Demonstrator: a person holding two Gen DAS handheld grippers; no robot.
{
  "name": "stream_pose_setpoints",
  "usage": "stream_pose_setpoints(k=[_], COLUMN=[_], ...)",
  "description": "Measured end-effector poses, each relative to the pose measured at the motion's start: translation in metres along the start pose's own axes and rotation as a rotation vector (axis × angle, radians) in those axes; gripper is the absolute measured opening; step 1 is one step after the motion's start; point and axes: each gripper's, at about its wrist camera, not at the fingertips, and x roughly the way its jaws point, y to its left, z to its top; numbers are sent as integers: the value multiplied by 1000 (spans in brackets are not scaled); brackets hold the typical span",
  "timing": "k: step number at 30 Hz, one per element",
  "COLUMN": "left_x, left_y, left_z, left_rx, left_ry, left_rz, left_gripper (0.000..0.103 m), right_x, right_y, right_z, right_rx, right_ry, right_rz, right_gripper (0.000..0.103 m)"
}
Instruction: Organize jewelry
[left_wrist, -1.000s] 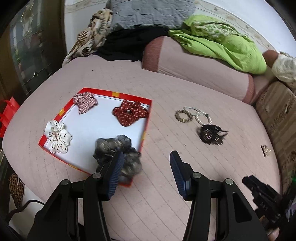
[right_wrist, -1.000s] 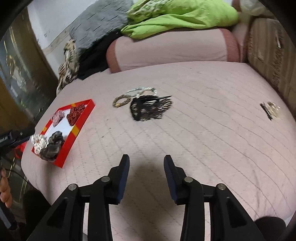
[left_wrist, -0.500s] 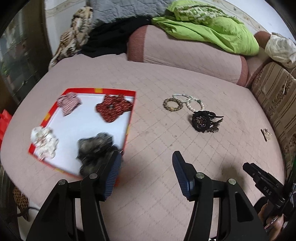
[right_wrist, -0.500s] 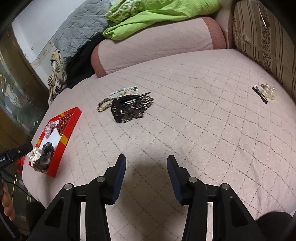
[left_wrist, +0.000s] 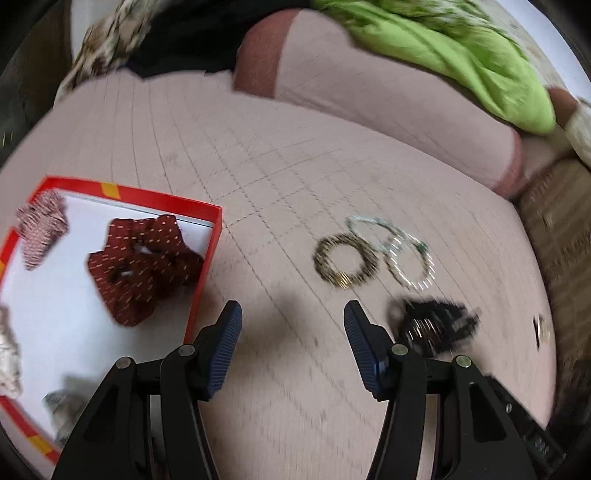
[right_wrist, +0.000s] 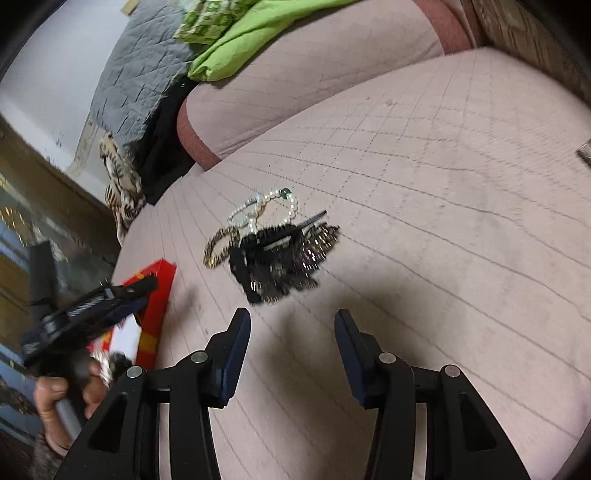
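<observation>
Red tray (left_wrist: 207, 258) holds four scrunchies; three bracelets (left_wrist: 369, 251) and one black hair clip (left_wrist: 432, 326) lie beside it. Left claw (left_wrist: 291, 321) gapes empty; right claw (right_wrist: 291, 328) is opening, empty.

Box (left_wrist: 207, 258) left on the bed (left_wrist: 288, 184), scrunchies (left_wrist: 144, 258) in it, bracelets (left_wrist: 347, 262) right, hair clip (left_wrist: 436, 325) before them

Matt quilted pink cloth covers the bed (left_wrist: 303, 192); glossy pearl bracelet (right_wrist: 273, 206); red cardboard box (left_wrist: 207, 266); fabric scrunchie (left_wrist: 140, 266).
</observation>
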Motion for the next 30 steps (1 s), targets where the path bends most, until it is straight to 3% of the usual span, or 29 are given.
stream_pose_setpoints(k=[5,10,14,23,26,30], left_x=[30,30,-7,-152,-170,-147], left_y=[14,9,-5,-95,-113,-117], left_z=[13,0,-7,23,35,47], left_rx=[-88,-41,-24,138,195,232], left_ry=[24,13,-31,-196,-198,-155], left_rz=[-37,11,46,-79,-86,-44], left_gripper=[56,56,56,56,62,62], right_x=[22,34,29,-17,-25,-30], right_y=[-7,-8,-8,-20,-27,-24], right_z=[15,19,18,6,5,5], right_rx=[90,98,78,33,52,42], right_ry=[7,15,9,-54,-63,-68], right_rz=[60,52,43,0,-1,6], right_gripper=[54,54,54,54,54,54])
